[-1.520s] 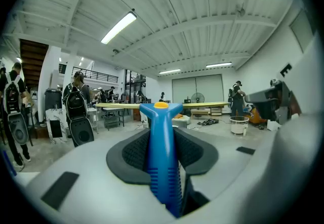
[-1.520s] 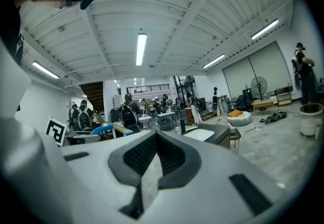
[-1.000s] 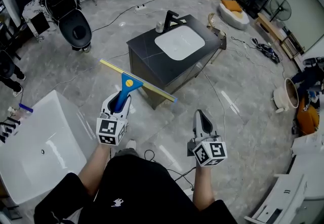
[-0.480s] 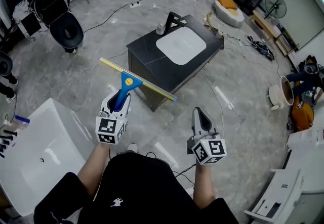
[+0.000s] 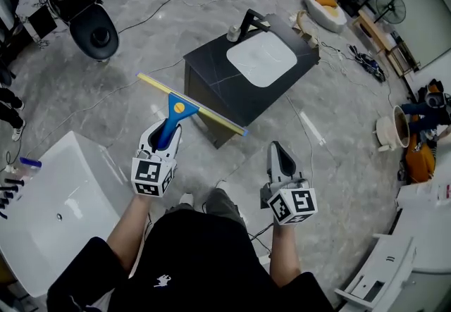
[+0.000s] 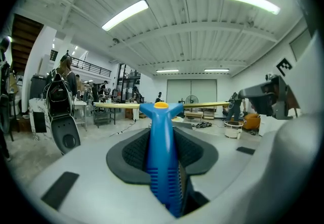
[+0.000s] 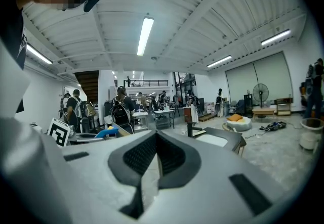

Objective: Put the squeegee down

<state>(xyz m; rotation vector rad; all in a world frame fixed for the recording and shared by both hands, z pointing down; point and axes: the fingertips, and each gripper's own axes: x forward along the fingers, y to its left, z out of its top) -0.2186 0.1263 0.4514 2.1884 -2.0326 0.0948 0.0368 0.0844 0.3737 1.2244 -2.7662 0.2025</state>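
Two-handed over grey floor (image 5: 338,163); grips squeegee (image 5: 184,110) by its blue handle with left gripper (image 5: 166,133), pads pressed on either side of the handle; holds it in the air, touching nothing else, yellow blade crosswise past the jaw tips and roughly level; seen from head view, hangs just short of vanity (image 5: 211,67), blade's right end overlapping the foot of its near corner; holds right gripper (image 5: 277,151) closed, pads together with nothing between, well apart from the left and pointing the same way; faces black vanity top with white basin (image 5: 262,61) at its middle and dark tap (image 5: 250,22) at its far edge; stands beside white tub (image 5: 42,233) at lower left.
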